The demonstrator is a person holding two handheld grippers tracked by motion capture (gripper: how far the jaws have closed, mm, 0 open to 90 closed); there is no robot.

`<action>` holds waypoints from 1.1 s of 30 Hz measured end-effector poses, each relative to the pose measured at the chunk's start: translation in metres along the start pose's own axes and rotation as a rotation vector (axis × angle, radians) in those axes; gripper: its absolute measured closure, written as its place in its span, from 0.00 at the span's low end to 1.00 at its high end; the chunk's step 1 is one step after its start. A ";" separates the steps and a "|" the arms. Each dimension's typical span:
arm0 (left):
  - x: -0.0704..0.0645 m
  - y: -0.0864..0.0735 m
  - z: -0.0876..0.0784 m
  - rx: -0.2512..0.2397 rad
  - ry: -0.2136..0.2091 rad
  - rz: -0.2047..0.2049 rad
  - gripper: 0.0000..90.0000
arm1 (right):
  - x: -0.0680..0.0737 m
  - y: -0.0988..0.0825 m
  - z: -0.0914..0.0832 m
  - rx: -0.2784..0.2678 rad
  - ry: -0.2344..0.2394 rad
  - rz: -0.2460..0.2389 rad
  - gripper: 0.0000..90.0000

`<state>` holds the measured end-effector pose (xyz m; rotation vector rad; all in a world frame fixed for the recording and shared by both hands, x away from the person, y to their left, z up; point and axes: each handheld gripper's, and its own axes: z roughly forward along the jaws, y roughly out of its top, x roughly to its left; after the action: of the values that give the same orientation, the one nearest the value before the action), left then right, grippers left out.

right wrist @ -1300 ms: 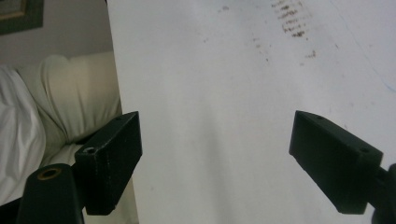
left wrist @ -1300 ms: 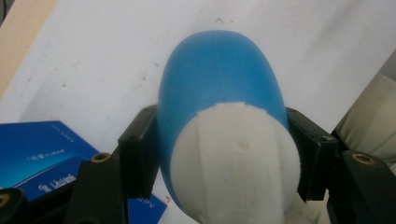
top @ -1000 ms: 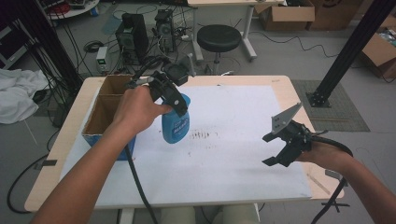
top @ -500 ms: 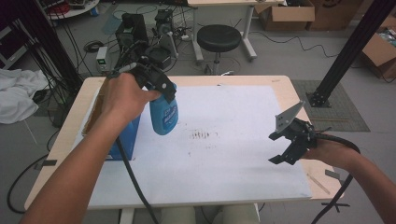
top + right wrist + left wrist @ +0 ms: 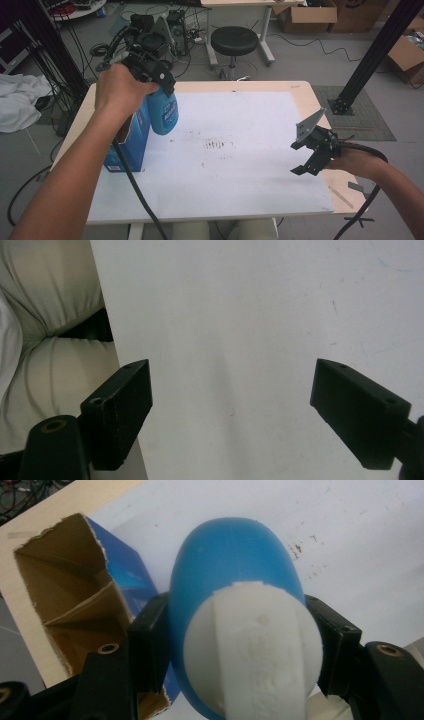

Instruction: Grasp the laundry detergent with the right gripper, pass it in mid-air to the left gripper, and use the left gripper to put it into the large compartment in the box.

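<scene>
Black grippers (image 5: pixel 150 65) with blocky, screw-holed jaws, trailing black cables; bare forearms, light trousers.

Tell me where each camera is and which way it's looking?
High view: sits above the person's side, looks forward and down on the table; both forearms, left gripper and right gripper show.
Left gripper view: rides the left gripper, looks down along its jaws, clamped on the blue bottle beside the open box.
Right gripper view: rides the right gripper, looks down at the white sheet; open jaws, the person's lap.
Shared: high and left gripper views both show bottle and box.
</scene>
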<state>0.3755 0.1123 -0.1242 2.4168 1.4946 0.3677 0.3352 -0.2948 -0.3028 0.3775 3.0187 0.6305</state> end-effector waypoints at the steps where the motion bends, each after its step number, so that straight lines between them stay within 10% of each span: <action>1: 0.002 0.000 -0.003 -0.004 0.003 -0.007 0.42 | 0.000 0.000 0.000 0.000 0.000 -0.001 0.19; 17: 0.040 -0.007 -0.043 -0.018 0.063 -0.163 0.42 | -0.003 0.000 0.001 -0.008 -0.003 -0.003 0.18; 33: 0.076 -0.028 -0.043 -0.024 0.111 -0.257 0.42 | -0.003 -0.004 0.001 -0.014 -0.009 0.005 0.18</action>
<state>0.3701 0.1968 -0.0893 2.1806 1.8107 0.4658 0.3376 -0.2983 -0.3056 0.3862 3.0040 0.6486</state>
